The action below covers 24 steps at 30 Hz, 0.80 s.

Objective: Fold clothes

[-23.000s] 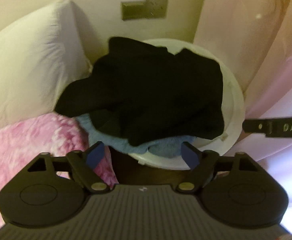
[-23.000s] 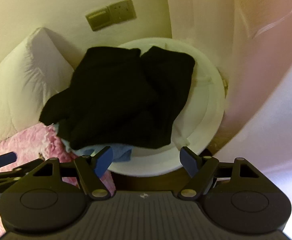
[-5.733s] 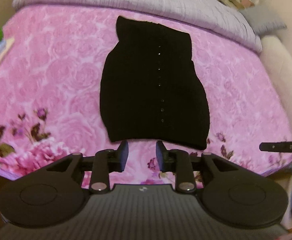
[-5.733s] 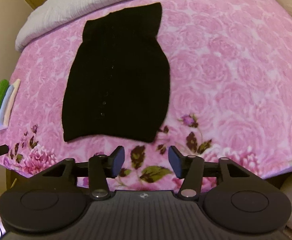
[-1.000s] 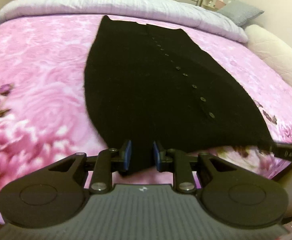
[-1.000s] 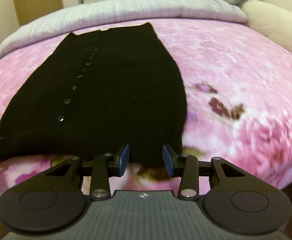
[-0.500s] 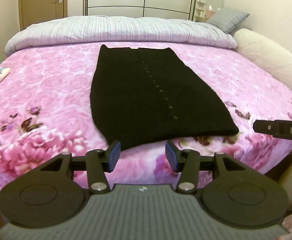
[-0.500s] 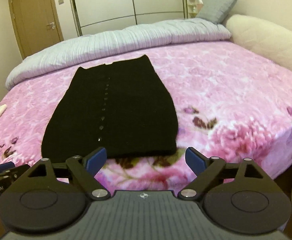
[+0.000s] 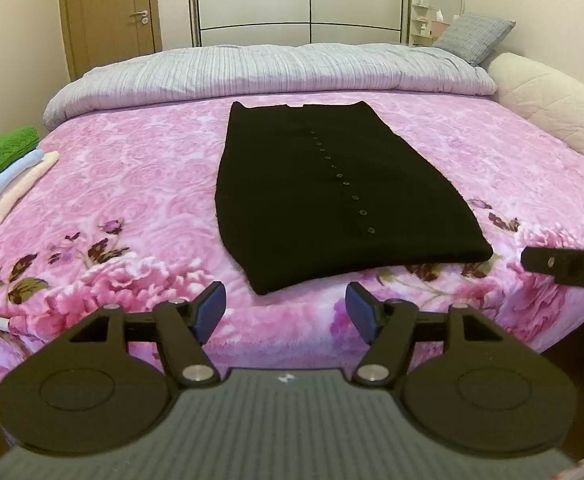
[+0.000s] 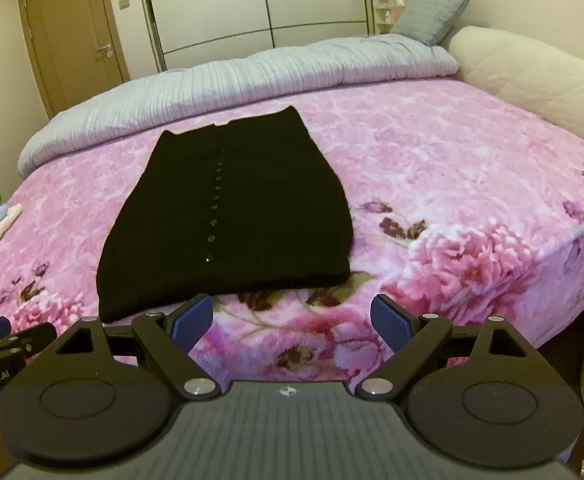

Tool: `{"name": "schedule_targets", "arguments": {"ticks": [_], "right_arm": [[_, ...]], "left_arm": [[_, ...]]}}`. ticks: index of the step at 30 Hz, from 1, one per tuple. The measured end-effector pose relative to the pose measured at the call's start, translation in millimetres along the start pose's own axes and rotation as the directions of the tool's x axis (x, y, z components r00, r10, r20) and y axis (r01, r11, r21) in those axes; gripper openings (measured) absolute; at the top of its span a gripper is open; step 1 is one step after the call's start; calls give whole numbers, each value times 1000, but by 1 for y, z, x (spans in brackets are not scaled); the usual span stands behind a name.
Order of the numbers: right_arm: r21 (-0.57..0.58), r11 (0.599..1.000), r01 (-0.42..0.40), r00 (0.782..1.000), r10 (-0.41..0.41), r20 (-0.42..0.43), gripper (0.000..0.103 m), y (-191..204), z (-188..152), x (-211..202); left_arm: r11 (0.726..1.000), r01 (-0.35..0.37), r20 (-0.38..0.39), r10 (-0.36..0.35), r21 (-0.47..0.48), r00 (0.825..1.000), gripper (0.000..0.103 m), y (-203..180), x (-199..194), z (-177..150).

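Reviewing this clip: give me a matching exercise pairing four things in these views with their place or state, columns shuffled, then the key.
Things:
1. black garment
2. folded stack
3. grey pillow
4. left gripper

Places or states:
A. open, holding nothing
B. far corner, by the headboard
C. flat on the pink blanket, buttons up
D. left edge of the bed

Pairs: 1-C, 2-D, 3-B, 4-A

So the black knit garment (image 9: 324,196) is lying flat on the pink rose-print bed cover (image 9: 131,184), smoothed out with no real wrinkles. A row of small buttons (image 9: 342,178) runs down its middle, lengthwise. It's narrower at the far end and flares wider toward the near edge of the bed, where its hem sits just short of the edge.
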State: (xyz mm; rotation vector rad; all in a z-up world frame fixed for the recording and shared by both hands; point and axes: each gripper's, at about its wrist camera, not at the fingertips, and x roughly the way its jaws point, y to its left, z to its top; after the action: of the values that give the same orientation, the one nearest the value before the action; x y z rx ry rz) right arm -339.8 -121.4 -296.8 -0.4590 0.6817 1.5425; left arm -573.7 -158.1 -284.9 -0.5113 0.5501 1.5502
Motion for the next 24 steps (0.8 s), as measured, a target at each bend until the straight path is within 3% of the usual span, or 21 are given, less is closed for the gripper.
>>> {"name": "schedule_targets", "arguments": {"ticks": [12, 24], "right_arm": [[-12, 1000, 12, 999, -13, -48, 89, 0, -14, 15], [-16, 1000, 15, 1000, -16, -17, 89, 0, -8, 1]], "left_arm": [[1000, -12, -31, 12, -14, 999, 63, 5, 10, -10], [998, 1, -4, -1, -59, 1000, 65, 25, -3, -4]]}}
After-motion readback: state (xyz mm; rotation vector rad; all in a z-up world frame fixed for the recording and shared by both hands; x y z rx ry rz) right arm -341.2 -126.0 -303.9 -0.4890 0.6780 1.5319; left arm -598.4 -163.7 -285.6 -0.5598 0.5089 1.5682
